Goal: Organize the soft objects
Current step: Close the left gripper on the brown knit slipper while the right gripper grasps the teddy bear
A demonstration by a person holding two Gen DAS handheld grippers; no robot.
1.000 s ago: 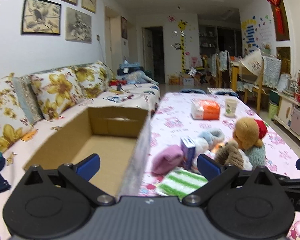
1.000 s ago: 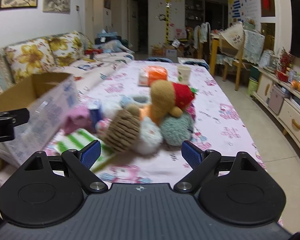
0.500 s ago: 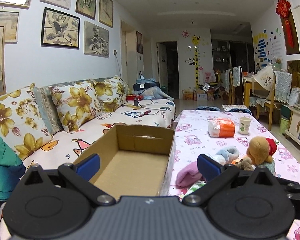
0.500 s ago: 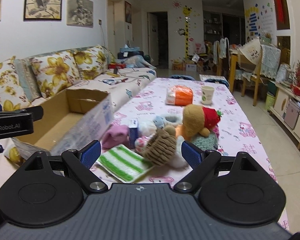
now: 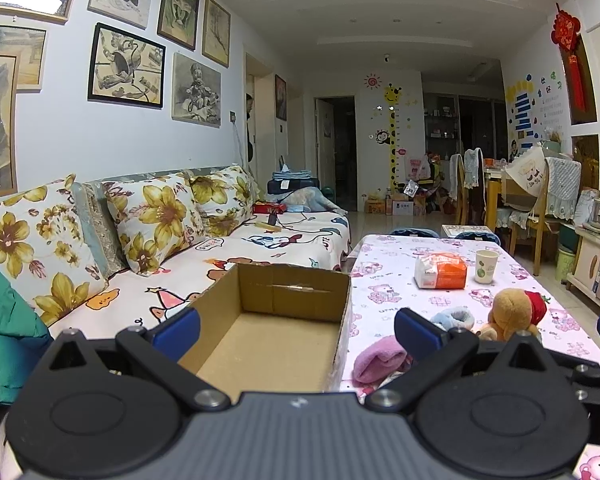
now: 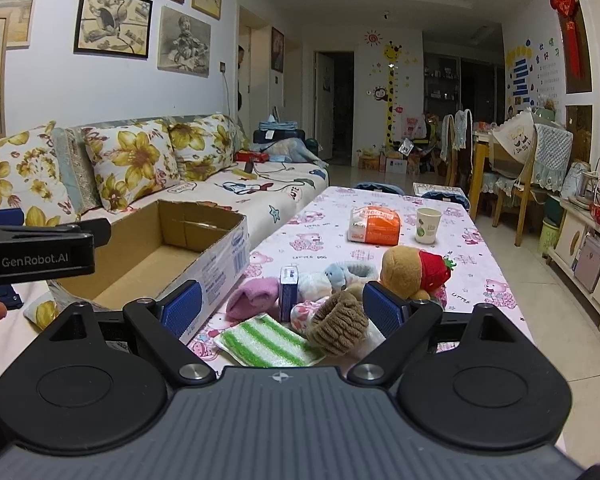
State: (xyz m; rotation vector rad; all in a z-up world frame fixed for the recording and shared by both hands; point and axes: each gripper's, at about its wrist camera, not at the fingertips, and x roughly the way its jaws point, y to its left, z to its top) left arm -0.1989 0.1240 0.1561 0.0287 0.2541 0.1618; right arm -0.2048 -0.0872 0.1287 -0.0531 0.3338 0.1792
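A heap of soft things lies on the table: a brown plush toy (image 6: pixel 404 270) with a red strawberry hat, a pink sock (image 6: pixel 254 298), a brown knitted piece (image 6: pixel 338 326), a pale blue plush (image 6: pixel 346 272) and a green-striped cloth (image 6: pixel 266 340). An empty cardboard box (image 5: pixel 276 324) sits on the sofa edge beside the table. My left gripper (image 5: pixel 296 326) is open and empty, held above the box. My right gripper (image 6: pixel 282 308) is open and empty, just short of the heap. The plush toy (image 5: pixel 510 312) and pink sock (image 5: pixel 378 360) show in the left wrist view too.
An orange tissue pack (image 6: pixel 374 226) and a paper cup (image 6: pixel 428 224) stand farther back on the table (image 6: pixel 480 276). A small blue carton (image 6: pixel 288 292) stands in the heap. Flowered cushions (image 5: pixel 156 220) line the sofa. Chairs and cabinets are at the right.
Both grippers have pulled back and risen, so the box and the heap look smaller and farther. Both stay open and empty.
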